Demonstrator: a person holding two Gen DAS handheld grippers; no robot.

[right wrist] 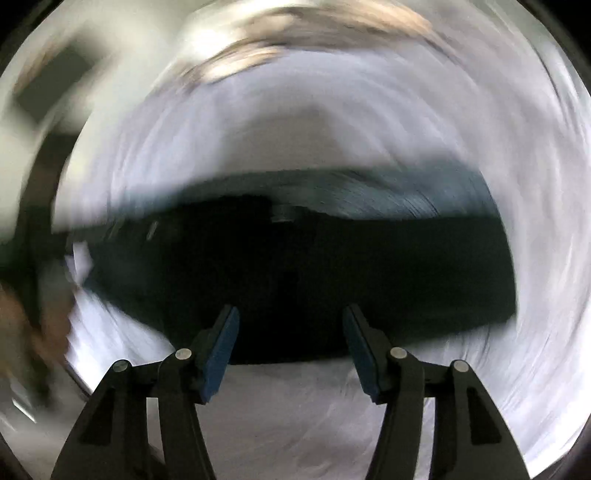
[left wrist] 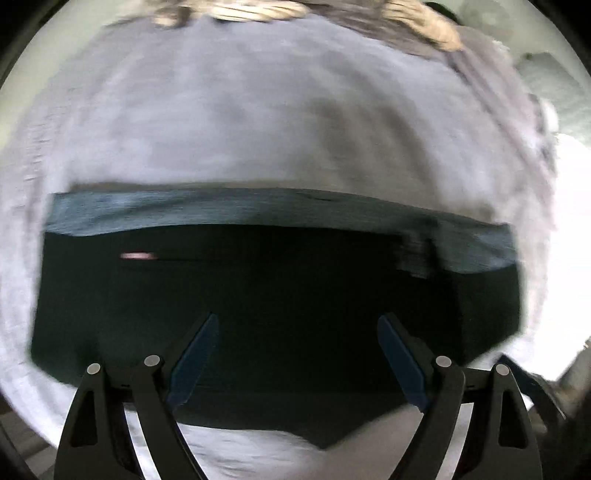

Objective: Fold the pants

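Note:
The dark teal pants (left wrist: 277,295) lie folded into a wide rectangle on a pale lavender sheet (left wrist: 258,122), with a lighter teal band (left wrist: 258,208) along the far edge and a small pink label (left wrist: 137,255) at the left. My left gripper (left wrist: 297,325) is open and empty, its blue pads (left wrist: 192,358) over the near part of the pants. In the right wrist view, which is motion-blurred, the pants (right wrist: 332,266) lie ahead. My right gripper (right wrist: 290,317) is open and empty over their near edge.
Beige knitted fabric (left wrist: 428,26) lies at the far edge of the sheet. A pale green pillow-like shape (left wrist: 550,88) is at the far right. The sheet (right wrist: 295,413) spreads around the pants; blurred dark shapes (right wrist: 55,81) are at the upper left.

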